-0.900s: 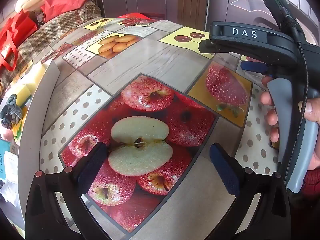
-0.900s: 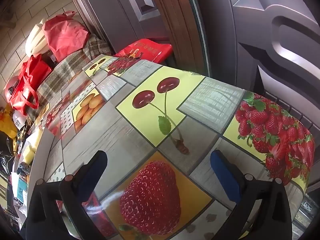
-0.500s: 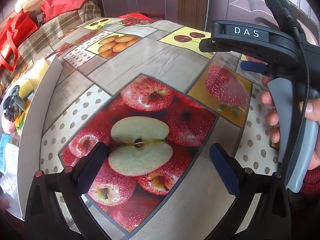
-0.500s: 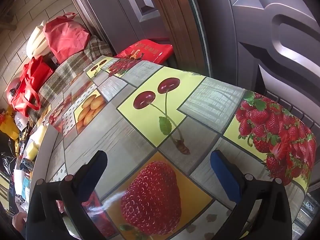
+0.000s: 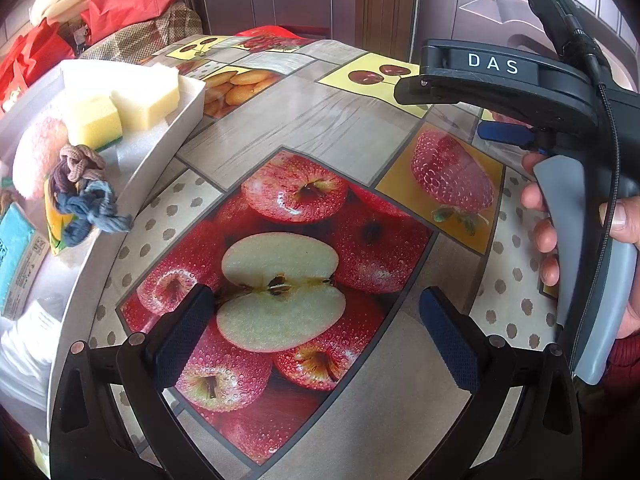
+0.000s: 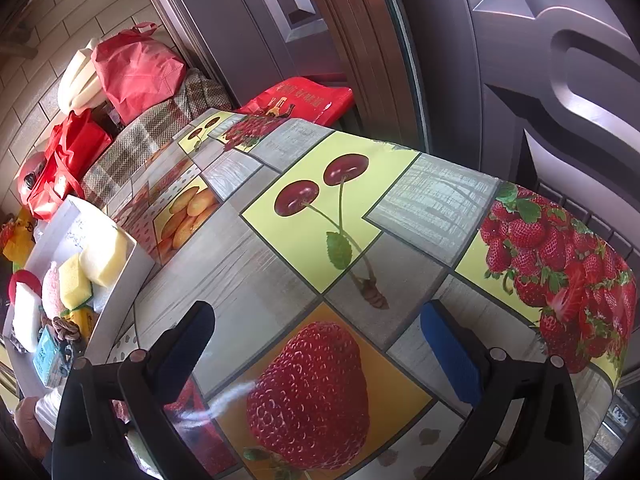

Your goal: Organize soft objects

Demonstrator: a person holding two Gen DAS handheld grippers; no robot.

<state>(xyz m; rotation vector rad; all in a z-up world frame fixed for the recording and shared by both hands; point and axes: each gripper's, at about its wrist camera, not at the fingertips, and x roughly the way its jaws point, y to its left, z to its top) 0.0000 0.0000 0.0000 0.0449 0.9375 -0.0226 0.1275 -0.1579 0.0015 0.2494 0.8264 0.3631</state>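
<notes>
A white box [image 5: 176,128] of soft things rests at the table's left edge. It holds a pale yellow sponge [image 5: 148,100], a bright yellow sponge [image 5: 94,120], a pink fluffy item [image 5: 36,152] and a knotted rope toy [image 5: 86,188]. The box also shows in the right wrist view [image 6: 124,280]. My left gripper [image 5: 316,328] is open and empty, low over the apple print. My right gripper [image 6: 316,336] is open and empty over the strawberry print; its body [image 5: 520,80] appears at the right of the left wrist view.
The table wears a fruit-print oilcloth [image 5: 320,128]. Red bags [image 6: 132,68] and a checked blanket [image 6: 160,132] lie beyond the far edge. Doors [image 6: 520,60] stand behind the table. A blue packet [image 5: 16,252] lies in the box.
The white box with the soft things has moved up onto the table's left side, further into view. Both grippers have stayed open and nearly still.
</notes>
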